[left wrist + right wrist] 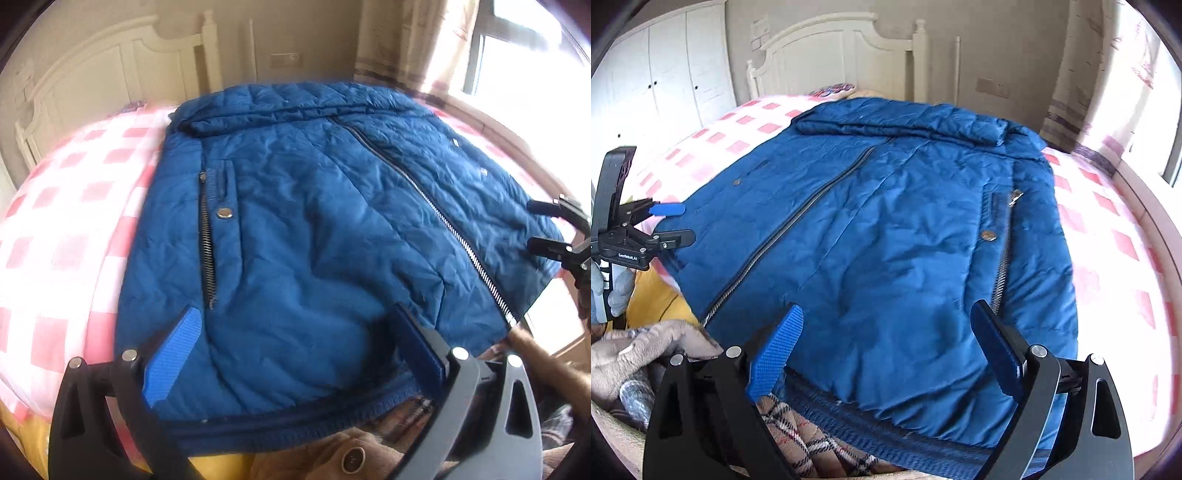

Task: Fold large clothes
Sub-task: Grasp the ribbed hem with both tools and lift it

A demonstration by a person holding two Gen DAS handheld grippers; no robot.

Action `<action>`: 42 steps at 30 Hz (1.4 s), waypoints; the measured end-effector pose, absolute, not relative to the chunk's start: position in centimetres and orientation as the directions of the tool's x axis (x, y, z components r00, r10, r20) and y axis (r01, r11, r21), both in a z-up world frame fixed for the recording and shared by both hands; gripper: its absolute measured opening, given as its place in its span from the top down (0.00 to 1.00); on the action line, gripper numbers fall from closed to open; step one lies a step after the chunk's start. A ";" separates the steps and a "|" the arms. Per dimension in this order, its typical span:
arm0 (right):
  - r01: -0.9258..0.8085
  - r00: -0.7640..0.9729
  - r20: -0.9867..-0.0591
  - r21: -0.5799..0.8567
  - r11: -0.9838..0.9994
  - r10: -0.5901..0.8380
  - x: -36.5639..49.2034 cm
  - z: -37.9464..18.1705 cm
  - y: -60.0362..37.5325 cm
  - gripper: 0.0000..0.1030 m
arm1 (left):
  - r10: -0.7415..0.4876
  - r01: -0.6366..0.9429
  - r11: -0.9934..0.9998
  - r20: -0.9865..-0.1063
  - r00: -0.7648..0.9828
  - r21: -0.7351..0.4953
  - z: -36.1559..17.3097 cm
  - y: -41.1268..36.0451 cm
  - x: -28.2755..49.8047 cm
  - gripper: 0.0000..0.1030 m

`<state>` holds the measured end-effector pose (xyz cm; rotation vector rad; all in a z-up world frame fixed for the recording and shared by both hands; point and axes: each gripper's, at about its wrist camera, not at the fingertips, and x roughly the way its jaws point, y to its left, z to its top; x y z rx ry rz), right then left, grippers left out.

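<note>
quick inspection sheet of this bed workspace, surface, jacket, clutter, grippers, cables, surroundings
surface: bed with pink and white checked sheet, jacket covers its middle
job's things: blue quilted jacket lies flat, front up, main zipper closed, collar at the far end, hem at the near edge
clutter: beige plaid garment and tan cloth with a button heaped below the hem; yellow cloth beside them
grippers: left gripper open over the hem, holding nothing; right gripper open over the hem, holding nothing
cables: nothing seen
surroundings: white headboard, white wardrobe, curtained window
</note>
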<state>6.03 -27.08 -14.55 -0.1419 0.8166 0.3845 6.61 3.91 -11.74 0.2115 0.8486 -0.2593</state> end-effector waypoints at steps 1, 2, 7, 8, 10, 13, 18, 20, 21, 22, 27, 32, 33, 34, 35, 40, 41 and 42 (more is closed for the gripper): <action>-0.390 0.607 -0.751 0.002 0.921 0.259 6.0 -15.4 -26.6 0.14 | -0.108 0.302 0.946 -0.758 0.644 0.122 -12.4 3.4 6.5 0.01; -0.384 0.620 -0.745 -0.017 0.923 0.245 6.0 -16.0 -26.4 0.14 | -0.106 0.297 0.947 -0.753 0.650 0.123 -12.6 3.3 6.6 0.01; -0.358 0.623 -0.742 0.010 0.934 0.247 5.0 -14.9 -28.1 0.14 | -0.116 0.260 0.963 -0.759 0.640 0.072 -11.1 6.1 6.6 0.01; -0.337 0.638 -0.733 0.011 0.941 0.237 4.5 -14.5 -29.1 0.14 | -0.121 0.240 0.969 -0.745 0.655 0.053 -10.5 7.5 6.1 0.01; -0.281 0.661 -0.717 0.033 0.959 0.219 3.6 -14.0 -31.3 0.14 | -0.170 0.209 0.977 -0.734 0.657 -0.039 -9.7 10.5 5.5 0.01; -0.162 0.665 -0.715 0.142 0.977 0.214 3.0 -14.5 -35.9 0.14 | -0.243 0.128 0.970 -0.747 0.619 -0.209 -10.5 15.0 5.7 0.02; -0.040 0.641 -0.717 0.326 0.945 0.274 2.9 -16.0 -39.8 0.17 | -0.433 0.135 0.890 -0.710 0.556 -0.436 -11.9 16.8 6.4 0.02; -0.066 0.631 -0.705 0.368 0.927 0.325 3.0 -16.0 -39.6 0.26 | -0.445 0.166 0.888 -0.710 0.545 -0.429 -11.9 15.7 6.5 0.02; -0.084 0.619 -0.700 0.391 0.916 0.356 3.1 -16.0 -39.2 0.28 | -0.424 0.166 0.900 -0.719 0.551 -0.403 -11.9 15.2 6.5 0.02; -0.089 0.614 -0.702 0.392 0.916 0.360 3.0 -16.0 -38.7 0.28 | -0.405 0.172 0.911 -0.728 0.553 -0.376 -11.9 14.8 6.5 0.02; -0.105 0.596 -0.714 0.384 0.917 0.367 2.5 -16.1 -38.7 0.37 | -0.433 0.190 0.898 -0.723 0.539 -0.396 -12.0 15.5 6.2 0.08; -0.102 0.568 -0.717 0.425 0.900 0.403 2.6 -16.1 -39.5 0.38 | -0.481 0.208 0.873 -0.711 0.513 -0.441 -12.0 15.8 5.9 0.10; -0.106 0.562 -0.713 0.441 0.891 0.420 2.9 -16.1 -39.5 0.38 | -0.512 0.222 0.855 -0.700 0.498 -0.468 -12.0 15.6 6.0 0.11; -0.115 0.556 -0.701 0.468 0.876 0.447 3.1 -16.1 -39.5 0.38 | -0.533 0.227 0.842 -0.689 0.491 -0.490 -12.1 15.5 6.1 0.12; -0.131 0.546 -0.672 0.520 0.844 0.500 3.4 -16.4 -39.6 0.38 | -0.547 0.228 0.832 -0.678 0.491 -0.506 -12.1 15.4 6.2 0.12; -0.148 0.509 -0.565 0.685 0.713 0.649 3.7 -17.4 -42.3 0.42 | -0.608 0.212 0.781 -0.636 0.475 -0.588 -12.4 17.2 6.4 0.25; -0.153 0.510 -0.555 0.694 0.704 0.657 3.4 -17.6 -42.6 0.43 | -0.633 0.204 0.757 -0.617 0.468 -0.621 -12.7 18.0 6.4 0.27; -0.155 0.512 -0.544 0.703 0.694 0.665 3.3 -17.7 -42.9 0.43 | -0.665 0.188 0.720 -0.585 0.464 -0.668 -13.0 18.8 6.6 0.27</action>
